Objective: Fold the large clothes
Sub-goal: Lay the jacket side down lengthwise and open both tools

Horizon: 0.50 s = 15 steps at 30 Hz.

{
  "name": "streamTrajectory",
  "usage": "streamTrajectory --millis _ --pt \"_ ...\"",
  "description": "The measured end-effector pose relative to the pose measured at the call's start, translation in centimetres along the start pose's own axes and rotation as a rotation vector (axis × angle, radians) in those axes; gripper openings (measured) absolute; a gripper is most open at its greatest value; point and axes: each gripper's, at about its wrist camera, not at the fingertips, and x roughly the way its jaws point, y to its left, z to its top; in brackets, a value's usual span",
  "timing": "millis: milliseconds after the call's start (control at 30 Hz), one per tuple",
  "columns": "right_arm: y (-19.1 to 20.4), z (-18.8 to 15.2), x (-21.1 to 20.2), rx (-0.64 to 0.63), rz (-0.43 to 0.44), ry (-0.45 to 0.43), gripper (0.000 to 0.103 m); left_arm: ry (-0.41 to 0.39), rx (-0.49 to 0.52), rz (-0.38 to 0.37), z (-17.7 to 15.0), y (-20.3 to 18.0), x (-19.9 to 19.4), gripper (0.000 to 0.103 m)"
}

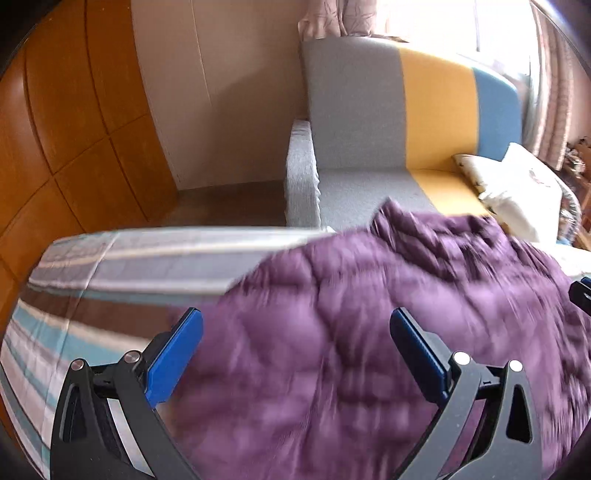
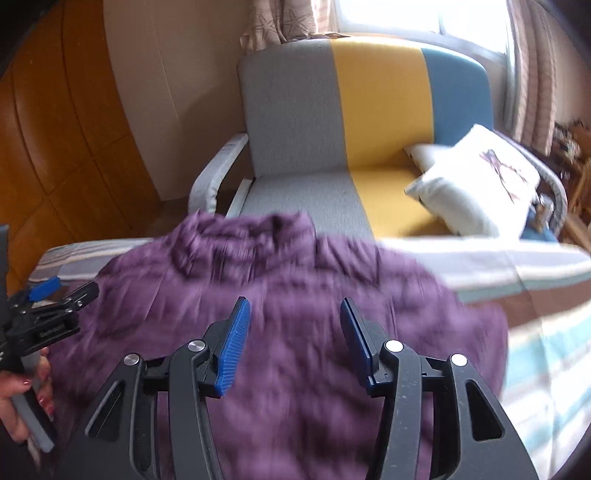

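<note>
A purple quilted garment lies spread on a striped bed cover; it also shows in the right wrist view, with its collar at the far end. My left gripper is open and empty, hovering over the garment's left part. My right gripper is open and empty above the garment's middle. The left gripper also shows in the right wrist view at the garment's left edge, held by a hand. The image is blurred by motion.
A grey, yellow and blue armchair stands just past the bed, with a white cushion on its seat. Wooden cabinet doors are on the left. Curtains and a bright window are behind.
</note>
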Motion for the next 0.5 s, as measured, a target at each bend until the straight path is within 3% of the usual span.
streamTrajectory --millis 133,500 --pt "-0.9 -4.5 -3.5 0.04 0.023 0.042 0.051 0.002 0.015 -0.066 -5.3 2.0 -4.4 0.101" --pt "-3.7 -15.2 -13.9 0.018 -0.014 0.074 0.051 0.07 0.045 -0.067 -15.9 6.5 -11.9 0.101"
